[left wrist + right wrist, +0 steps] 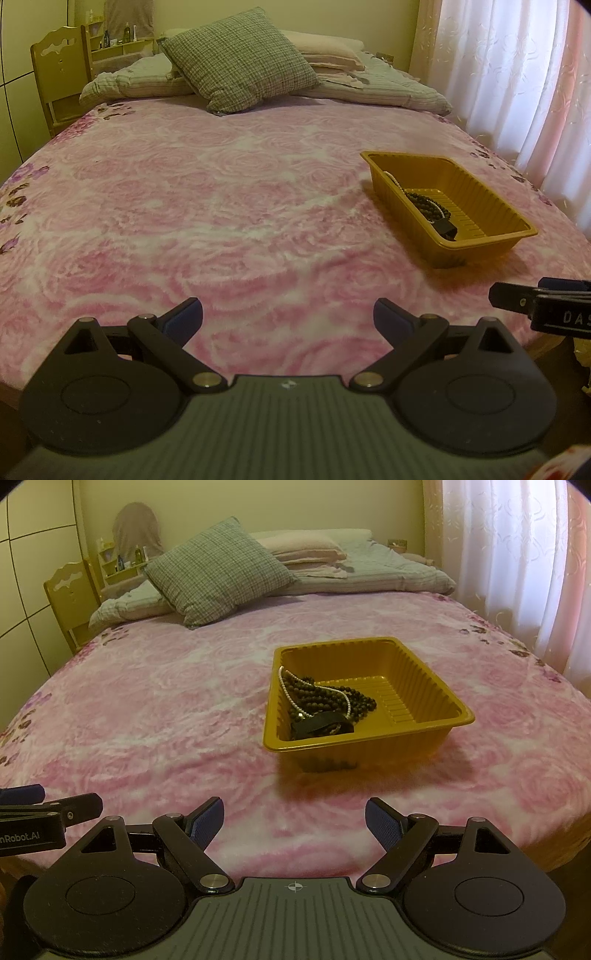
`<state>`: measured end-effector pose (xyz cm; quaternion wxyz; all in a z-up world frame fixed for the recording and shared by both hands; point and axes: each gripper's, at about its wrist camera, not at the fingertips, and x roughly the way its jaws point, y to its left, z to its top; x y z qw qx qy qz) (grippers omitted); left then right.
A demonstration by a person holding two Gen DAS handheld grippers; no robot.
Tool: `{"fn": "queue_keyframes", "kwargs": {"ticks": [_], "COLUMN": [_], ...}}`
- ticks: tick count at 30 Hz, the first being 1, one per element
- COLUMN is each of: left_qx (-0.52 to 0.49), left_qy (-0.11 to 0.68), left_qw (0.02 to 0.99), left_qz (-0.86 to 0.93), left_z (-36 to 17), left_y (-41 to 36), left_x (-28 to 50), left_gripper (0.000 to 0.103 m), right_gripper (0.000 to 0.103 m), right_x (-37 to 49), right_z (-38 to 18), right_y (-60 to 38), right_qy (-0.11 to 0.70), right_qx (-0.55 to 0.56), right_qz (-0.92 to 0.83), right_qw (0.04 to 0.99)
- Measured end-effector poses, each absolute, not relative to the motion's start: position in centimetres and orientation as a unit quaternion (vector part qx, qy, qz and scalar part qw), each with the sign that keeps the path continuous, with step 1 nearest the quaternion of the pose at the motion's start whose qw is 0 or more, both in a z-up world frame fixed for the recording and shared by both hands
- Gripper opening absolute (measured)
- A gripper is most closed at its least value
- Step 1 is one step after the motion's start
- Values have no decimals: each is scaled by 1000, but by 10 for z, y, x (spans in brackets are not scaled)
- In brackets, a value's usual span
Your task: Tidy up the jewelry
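Observation:
A yellow plastic tray point(436, 686) sits on the pink bed cover; it also shows in the left wrist view point(491, 206). Inside lie dark bead strands point(332, 698), a white pearl string point(286, 686) and a black strap-like piece point(321, 725); the dark beads also show in the left wrist view point(428, 203). My left gripper point(288, 317) is open and empty, low over the cover, left of the tray. My right gripper point(294, 821) is open and empty, in front of the tray. Each gripper shows at the edge of the other's view.
A checked cushion point(218, 572) and folded pillows and blankets point(325, 554) lie at the head of the bed. A wooden chair point(70, 594) stands at the far left. Curtains point(517, 554) hang along the right side. The pink cover point(147, 720) spreads left of the tray.

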<state>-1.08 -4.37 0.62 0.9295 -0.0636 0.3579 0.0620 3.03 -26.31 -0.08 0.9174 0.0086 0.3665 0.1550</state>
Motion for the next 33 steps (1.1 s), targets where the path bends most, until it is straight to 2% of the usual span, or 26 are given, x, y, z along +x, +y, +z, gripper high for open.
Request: {"fn": "queue_keyframes", "kwargs": {"ticks": [33], "left_qx": [-61], "left_qy": [358], "left_qw": [930], "left_qz": [56], "left_z": [7], "left_y": [-47], "left_x": [-9], "left_gripper": [99], "right_gripper": [83], "right_x": [34], "right_z": [-1], "right_y": [-265], "right_qy": [365], "right_qx": [11], "right_qz": [153], "right_qw": [918]}}
